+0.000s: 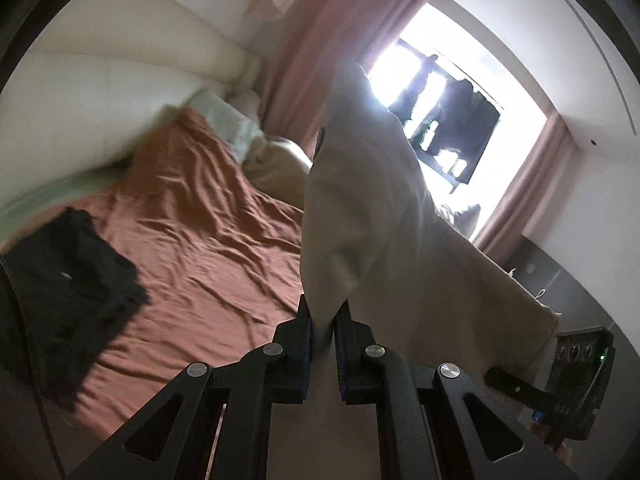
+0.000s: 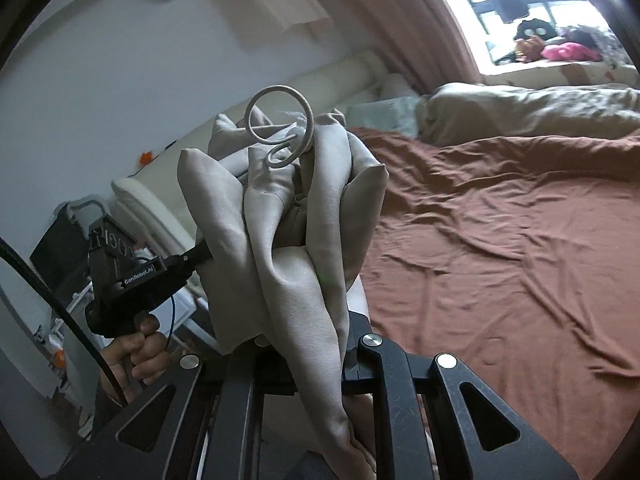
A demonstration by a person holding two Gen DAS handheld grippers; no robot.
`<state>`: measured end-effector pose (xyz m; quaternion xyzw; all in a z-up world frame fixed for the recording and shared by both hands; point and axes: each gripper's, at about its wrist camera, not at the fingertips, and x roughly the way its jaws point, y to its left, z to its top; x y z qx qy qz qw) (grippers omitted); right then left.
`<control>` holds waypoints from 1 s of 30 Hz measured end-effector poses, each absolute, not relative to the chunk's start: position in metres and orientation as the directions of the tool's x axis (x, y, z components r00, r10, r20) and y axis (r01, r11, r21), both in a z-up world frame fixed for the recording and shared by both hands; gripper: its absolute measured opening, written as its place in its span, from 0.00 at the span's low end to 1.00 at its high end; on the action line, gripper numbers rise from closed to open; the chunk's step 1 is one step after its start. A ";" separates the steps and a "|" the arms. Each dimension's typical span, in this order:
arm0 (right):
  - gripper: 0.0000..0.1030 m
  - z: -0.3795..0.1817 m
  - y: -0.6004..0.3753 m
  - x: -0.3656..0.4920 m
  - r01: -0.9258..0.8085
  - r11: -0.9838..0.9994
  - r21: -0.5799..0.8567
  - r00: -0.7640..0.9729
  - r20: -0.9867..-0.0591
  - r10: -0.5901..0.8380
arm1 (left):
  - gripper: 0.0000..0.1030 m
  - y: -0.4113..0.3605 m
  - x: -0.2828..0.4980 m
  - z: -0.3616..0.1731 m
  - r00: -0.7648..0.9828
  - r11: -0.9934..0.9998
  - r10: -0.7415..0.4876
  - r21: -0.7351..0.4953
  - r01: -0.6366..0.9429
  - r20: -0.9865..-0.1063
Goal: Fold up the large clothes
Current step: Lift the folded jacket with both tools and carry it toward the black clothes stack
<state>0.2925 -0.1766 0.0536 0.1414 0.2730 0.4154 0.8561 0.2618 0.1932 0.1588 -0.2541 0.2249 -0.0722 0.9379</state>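
A large beige garment [image 1: 360,208] hangs in the air over the bed, held between both grippers. In the left wrist view my left gripper [image 1: 324,320] is shut on a fold of it, and the cloth runs up and to the right. Its far end reaches my right gripper [image 1: 498,378] at the lower right. In the right wrist view my right gripper [image 2: 308,340] is shut on a bunched part of the beige garment [image 2: 280,240], with a pale drawstring loop [image 2: 280,120] curling on top. My left gripper [image 2: 202,254] enters the cloth from the left, held by a hand [image 2: 136,356].
A bed with a wrinkled rust-brown sheet [image 1: 208,224] lies below. A black garment [image 1: 68,280] rests on its left side. A beige duvet [image 2: 520,112] and pillows [image 1: 224,120] sit at the head, by a cream headboard [image 1: 120,80]. Pink curtains [image 1: 320,40] frame a bright window [image 1: 440,80].
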 end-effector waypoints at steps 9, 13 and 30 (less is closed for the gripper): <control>0.09 0.055 -0.075 0.321 -0.722 0.511 0.466 0.388 -0.340 0.857 | 0.09 0.305 0.229 0.172 0.916 0.856 -0.108 -0.505 -0.111 -0.386; 0.09 0.055 -0.028 0.335 -0.752 0.457 0.475 0.328 -0.331 0.885 | 0.09 0.357 0.216 0.180 0.921 0.849 -0.033 -0.497 -0.179 -0.387; 0.09 0.030 0.152 0.389 -0.810 0.300 0.505 0.119 -0.358 0.926 | 0.09 0.468 0.222 0.211 0.860 0.860 0.226 -0.321 -0.397 -0.458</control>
